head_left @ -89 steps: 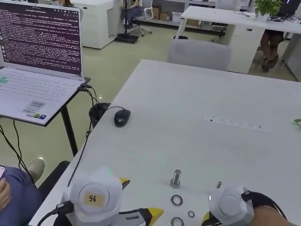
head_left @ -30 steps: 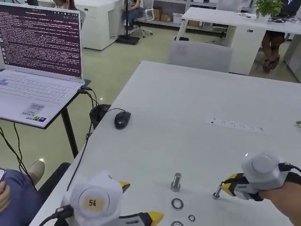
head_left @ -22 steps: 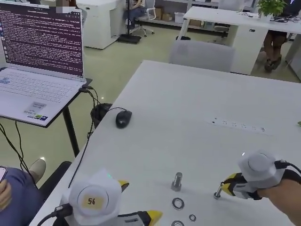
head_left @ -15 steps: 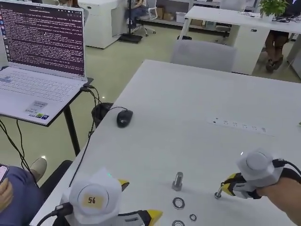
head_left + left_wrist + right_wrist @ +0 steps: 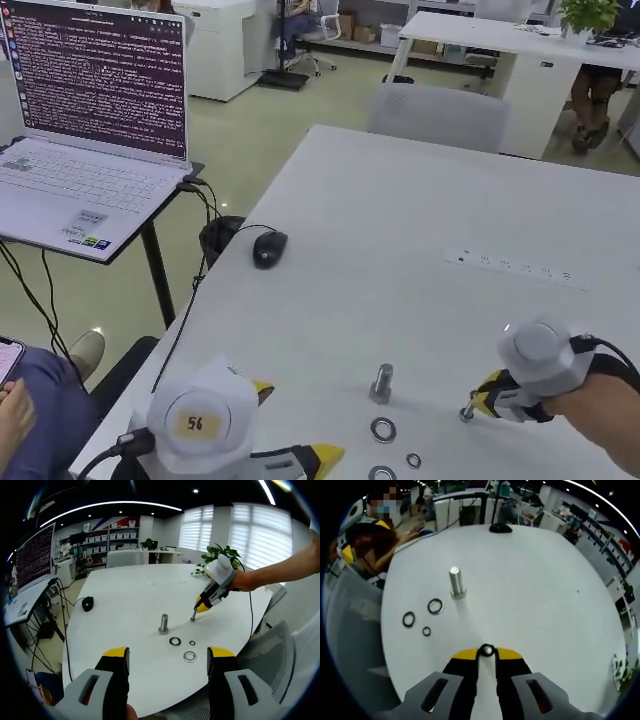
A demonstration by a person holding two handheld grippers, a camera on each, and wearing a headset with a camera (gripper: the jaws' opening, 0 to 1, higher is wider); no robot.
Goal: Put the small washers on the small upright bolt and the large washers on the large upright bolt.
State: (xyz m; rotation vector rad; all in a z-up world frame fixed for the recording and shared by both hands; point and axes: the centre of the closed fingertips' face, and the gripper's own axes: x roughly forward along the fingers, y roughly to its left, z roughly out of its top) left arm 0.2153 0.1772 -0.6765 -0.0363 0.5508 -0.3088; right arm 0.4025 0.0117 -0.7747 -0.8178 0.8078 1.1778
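White laminate tabletop (image 5: 400, 220), white office desks (image 5: 480, 35) beyond it at the top. Right gripper (image 5: 478, 407) sat bottom-centre by the loose washers three seconds back. Now it's lower right of the head view at the small steel upright bolt (image 5: 466, 411), barely shifted over the last second. Its jaws are pinched narrow on a small dark washer (image 5: 487, 650) at the bolt top; we can't tell if it's threaded on yet. We judge one small washer is being delivered.

Left gripper (image 5: 169, 654) jaws spread wide, nothing between.

Large steel upright bolt (image 5: 381, 383) bare, bottom centre. Below it, unmoved, two large steel ring washers (image 5: 383, 430) and one tiny ring washer (image 5: 413, 460), all yet to place.

Upper left, open silver laptop (image 5: 90, 120). Black computer mouse (image 5: 269, 247) at the table's left edge, white power strip (image 5: 515, 268) right, grey chair back (image 5: 440, 115) top.
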